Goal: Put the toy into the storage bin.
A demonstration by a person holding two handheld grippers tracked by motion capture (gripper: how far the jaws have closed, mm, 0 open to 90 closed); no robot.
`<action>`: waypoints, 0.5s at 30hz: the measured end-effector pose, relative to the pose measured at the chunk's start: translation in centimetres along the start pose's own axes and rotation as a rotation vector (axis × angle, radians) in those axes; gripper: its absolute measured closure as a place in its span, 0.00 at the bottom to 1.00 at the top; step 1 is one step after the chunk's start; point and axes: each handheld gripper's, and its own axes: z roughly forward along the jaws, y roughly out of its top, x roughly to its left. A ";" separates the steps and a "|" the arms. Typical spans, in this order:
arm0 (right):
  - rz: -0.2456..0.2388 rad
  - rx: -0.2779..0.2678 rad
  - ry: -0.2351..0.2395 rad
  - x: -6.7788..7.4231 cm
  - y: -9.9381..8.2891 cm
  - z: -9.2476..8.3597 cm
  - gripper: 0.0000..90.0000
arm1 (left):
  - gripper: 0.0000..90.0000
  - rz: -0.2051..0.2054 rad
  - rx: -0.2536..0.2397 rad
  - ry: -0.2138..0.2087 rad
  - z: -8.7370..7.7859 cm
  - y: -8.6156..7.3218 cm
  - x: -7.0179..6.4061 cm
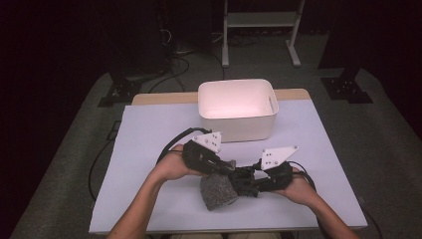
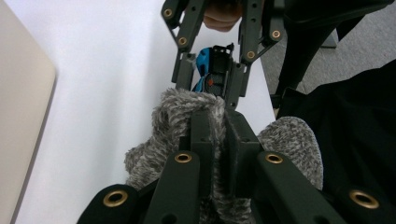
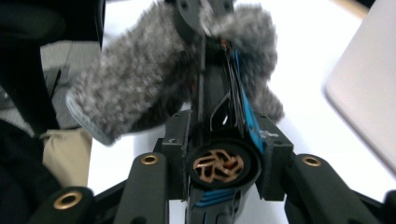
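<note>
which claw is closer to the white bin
Left. The left claw sits just in front of the white bin, clamped on the grey fuzzy sock. The right claw is lower and further back, holding a black and blue device.

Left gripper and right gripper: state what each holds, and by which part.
Left gripper pinches the grey fuzzy pouch's upper edge. Right gripper clamps the black-and-blue device's round end.

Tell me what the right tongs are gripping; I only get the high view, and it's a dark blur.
Observer: Right gripper view: the right tongs clamp a black device with blue trim and a copper-coloured coil in its round end.
Operator: And the left tongs?
Observer: Left gripper view: the left tongs are shut on a fold of grey fuzzy cloth.
Operator: Do device and cloth touch?
Observer: Right gripper view: the device's far end appears to run into the cloth.
</note>
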 end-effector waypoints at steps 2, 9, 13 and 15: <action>0.014 0.019 0.005 -0.1 -0.1 -0.1 0.67 | 0.93 0.000 0.002 0.001 0.2 0.1 -0.1; 0.009 0.064 0.002 -0.3 0.1 -0.9 0.64 | 0.92 0.002 0.005 -0.013 0.8 0.3 0.1; 0.007 0.120 -0.001 -0.3 -0.2 -0.8 0.62 | 0.92 0.004 -0.013 -0.028 1.0 0.3 0.2; 0.015 0.113 0.002 -0.4 -0.4 -0.7 0.62 | 0.92 0.001 -0.025 -0.027 1.1 0.2 0.2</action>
